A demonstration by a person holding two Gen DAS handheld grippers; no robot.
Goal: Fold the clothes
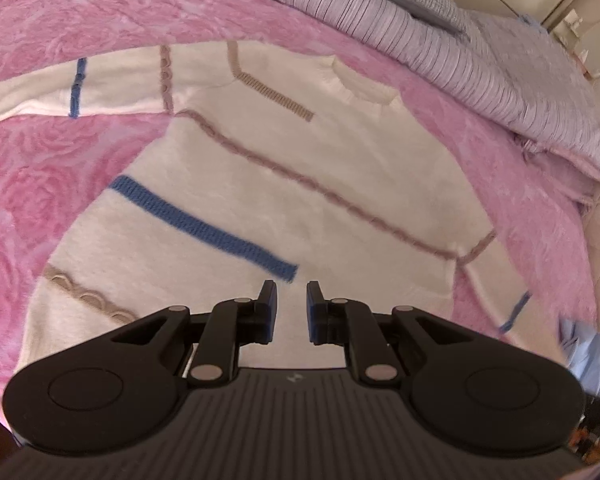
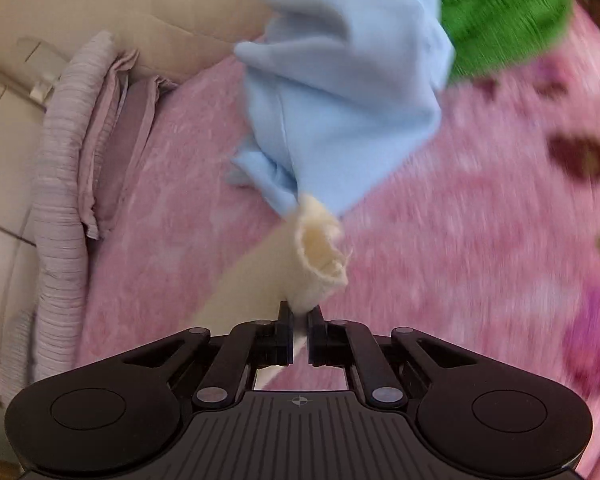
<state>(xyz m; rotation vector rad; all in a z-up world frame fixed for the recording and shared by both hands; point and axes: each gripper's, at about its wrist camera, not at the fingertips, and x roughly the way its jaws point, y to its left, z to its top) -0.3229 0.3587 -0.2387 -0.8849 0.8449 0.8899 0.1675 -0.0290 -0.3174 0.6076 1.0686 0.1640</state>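
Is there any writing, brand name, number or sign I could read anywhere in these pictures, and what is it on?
No readable words or numbers anywhere.
Small pale logo mark on the left claw's black ribbed housing: too small to read.
Small crosshair circle sign on the right claw's housing: a symbol, no text.
The cream sweater has only blue and tan stripes, no lettering.

My sweater (image 1: pixel 300 184) is soft, fuzzy cream knit, matt, with raised crocheted stripes in blue and tan. The blanket (image 1: pixel 60 184) under it is plush pink pile with a rose relief. The bedding (image 1: pixel 440 48) behind looks like thin ribbed cloth, finely pleated. My left gripper (image 1: pixel 291 310) is matt black plastic with blue pads and dull metal pins. The blue cloth (image 2: pixel 340 100) looks smooth; the green cloth (image 2: pixel 500 12) shaggy.
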